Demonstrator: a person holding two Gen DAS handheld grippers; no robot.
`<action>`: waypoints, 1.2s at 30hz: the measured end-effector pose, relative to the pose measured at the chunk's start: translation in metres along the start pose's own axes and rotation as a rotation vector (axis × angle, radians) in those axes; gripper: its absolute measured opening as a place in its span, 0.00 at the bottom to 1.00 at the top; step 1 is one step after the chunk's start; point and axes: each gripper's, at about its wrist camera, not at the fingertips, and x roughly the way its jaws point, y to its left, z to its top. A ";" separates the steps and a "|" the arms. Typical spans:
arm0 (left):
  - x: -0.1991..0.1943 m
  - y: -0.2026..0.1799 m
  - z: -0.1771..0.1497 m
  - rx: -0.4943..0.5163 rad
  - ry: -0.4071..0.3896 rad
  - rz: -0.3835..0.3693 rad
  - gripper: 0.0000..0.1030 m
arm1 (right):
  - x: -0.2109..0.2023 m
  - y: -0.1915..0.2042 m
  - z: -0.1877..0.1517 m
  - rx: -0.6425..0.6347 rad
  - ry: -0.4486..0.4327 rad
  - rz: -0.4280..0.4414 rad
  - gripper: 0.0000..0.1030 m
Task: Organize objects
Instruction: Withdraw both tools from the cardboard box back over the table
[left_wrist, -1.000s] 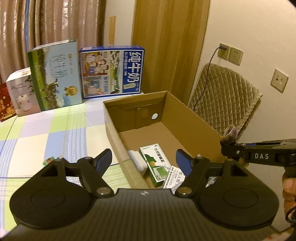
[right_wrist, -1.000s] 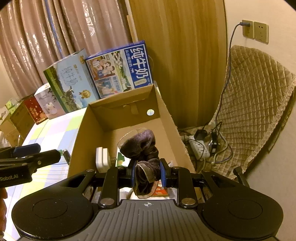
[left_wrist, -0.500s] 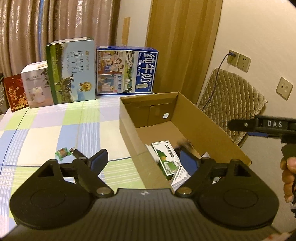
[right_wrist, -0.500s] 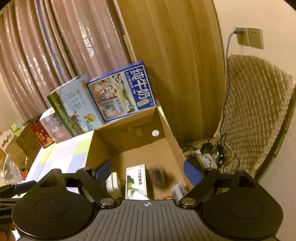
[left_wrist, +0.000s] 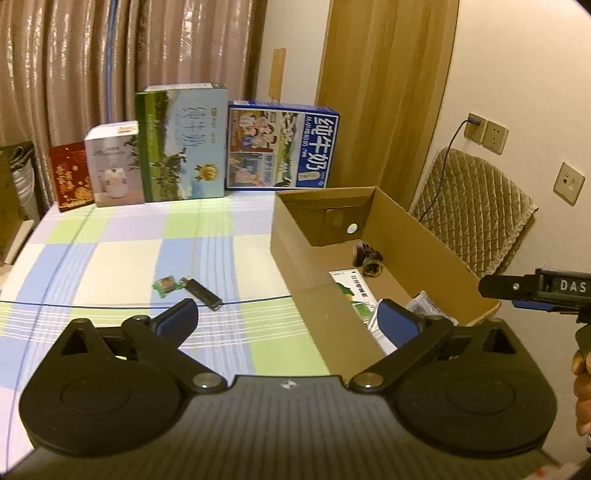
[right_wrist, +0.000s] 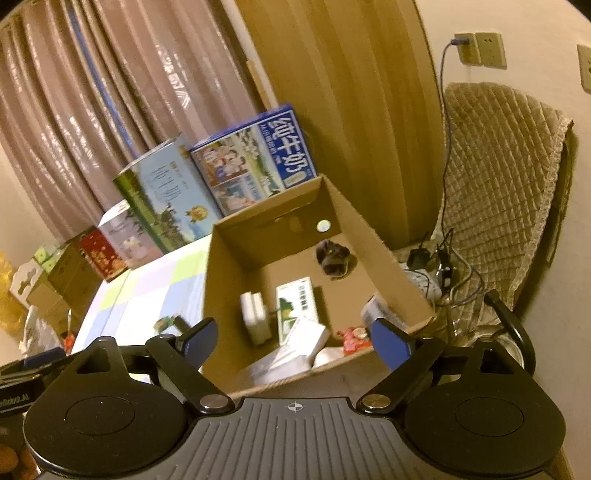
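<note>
**Sock in the box, both grippers empty**

The blue carton (left_wrist: 282, 147) at the back of the table reads 纯牛奶 in white, and the taller green-and-sky carton (left_wrist: 183, 142) beside it carries the same words in faint brushwork. "DAS" shows on the right gripper (right_wrist: 293, 338) body; its jaws are spread wide, holding nothing. The left gripper (left_wrist: 288, 317) is just as wide and empty. The dark rolled sock (right_wrist: 332, 256) lies on the floor of the open brown cardboard box (right_wrist: 236, 273), near the far wall, well ahead of the right gripper. A green-and-white medicine packet (right_wrist: 297, 299) lies between them; its print is too small to read.
</note>
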 end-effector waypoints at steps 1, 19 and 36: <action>-0.003 0.002 -0.001 0.002 0.000 0.004 0.99 | -0.003 0.005 -0.002 -0.013 0.001 0.001 0.88; -0.048 0.042 -0.022 -0.048 0.019 0.068 0.99 | -0.017 0.078 -0.033 -0.147 0.024 0.049 0.98; -0.060 0.080 -0.026 -0.069 0.017 0.139 0.99 | -0.008 0.103 -0.040 -0.191 0.042 0.078 0.98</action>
